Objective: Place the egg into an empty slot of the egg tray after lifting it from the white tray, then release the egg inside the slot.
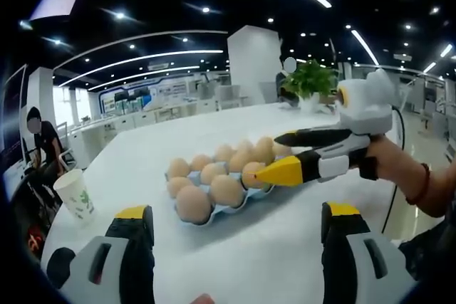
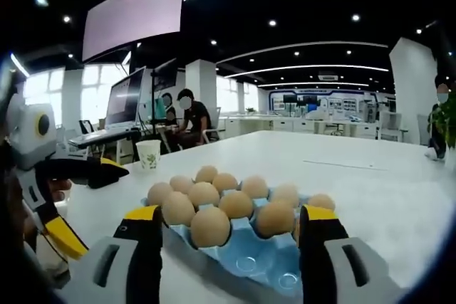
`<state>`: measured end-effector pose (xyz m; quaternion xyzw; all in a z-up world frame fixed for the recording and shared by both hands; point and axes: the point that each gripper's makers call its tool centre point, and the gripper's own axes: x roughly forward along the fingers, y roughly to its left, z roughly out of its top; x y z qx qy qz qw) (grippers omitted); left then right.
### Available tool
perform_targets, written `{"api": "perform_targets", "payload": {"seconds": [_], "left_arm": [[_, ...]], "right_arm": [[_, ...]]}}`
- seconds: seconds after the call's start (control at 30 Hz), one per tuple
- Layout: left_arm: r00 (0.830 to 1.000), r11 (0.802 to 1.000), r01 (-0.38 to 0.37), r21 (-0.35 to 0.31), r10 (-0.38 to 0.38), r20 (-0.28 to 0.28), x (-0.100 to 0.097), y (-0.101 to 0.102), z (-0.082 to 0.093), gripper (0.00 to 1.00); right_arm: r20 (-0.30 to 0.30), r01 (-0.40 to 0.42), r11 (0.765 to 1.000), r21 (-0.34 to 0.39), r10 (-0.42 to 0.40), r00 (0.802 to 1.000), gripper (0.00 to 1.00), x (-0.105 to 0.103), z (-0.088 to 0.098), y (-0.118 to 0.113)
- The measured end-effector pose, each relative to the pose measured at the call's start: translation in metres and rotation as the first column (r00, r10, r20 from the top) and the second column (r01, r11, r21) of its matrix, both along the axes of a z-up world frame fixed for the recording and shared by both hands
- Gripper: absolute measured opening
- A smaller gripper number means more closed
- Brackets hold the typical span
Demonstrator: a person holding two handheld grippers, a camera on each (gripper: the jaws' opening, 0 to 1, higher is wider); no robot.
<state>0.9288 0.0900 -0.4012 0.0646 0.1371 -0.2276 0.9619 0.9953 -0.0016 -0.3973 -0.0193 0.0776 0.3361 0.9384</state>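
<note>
A blue egg tray [image 1: 251, 197] on the white table holds several brown eggs [image 1: 226, 190]. My right gripper [image 1: 267, 156] reaches in from the right with its jaws open over the tray's right side, and nothing sits between them. In the right gripper view the tray [image 2: 249, 265] lies just ahead, with eggs [image 2: 211, 226] at the back and bare slots [image 2: 288, 280] at the near edge. My right gripper [image 2: 231, 222] stands open around it. My left gripper [image 1: 235, 226] is open and holds nothing. It also shows at the left [image 2: 105, 211], beside the tray.
A paper cup [image 1: 74, 194] stands left of the tray on the table [image 1: 299, 247], also seen as the cup [image 2: 148, 154]. A potted plant [image 1: 311, 79] sits at the far end. People sit at desks with monitors [image 2: 128, 101] beyond the table.
</note>
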Motion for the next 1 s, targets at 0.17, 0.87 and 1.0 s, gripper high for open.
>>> {"api": "perform_targets", "payload": {"seconds": [0.17, 0.87, 1.0], "left_arm": [[1.0, 1.0, 0.002, -0.005, -0.002, -0.002, 0.0, -0.002, -0.001, 1.0], [1.0, 1.0, -0.005, -0.009, 0.005, 0.006, 0.002, -0.003, 0.001, 1.0], [1.0, 1.0, -0.006, -0.004, 0.006, 0.003, 0.002, -0.004, 0.0, 1.0]], "right_arm": [[-0.007, 0.019, 1.0, -0.007, -0.019, 1.0, 0.88, 0.001, -0.002, -0.01], [-0.004, 0.117, 0.993, -0.029, -0.117, 0.993, 0.9, 0.008, -0.001, -0.062], [-0.002, 0.144, 0.989, -0.019, -0.144, 0.99, 0.9, 0.01, 0.002, -0.075]]}}
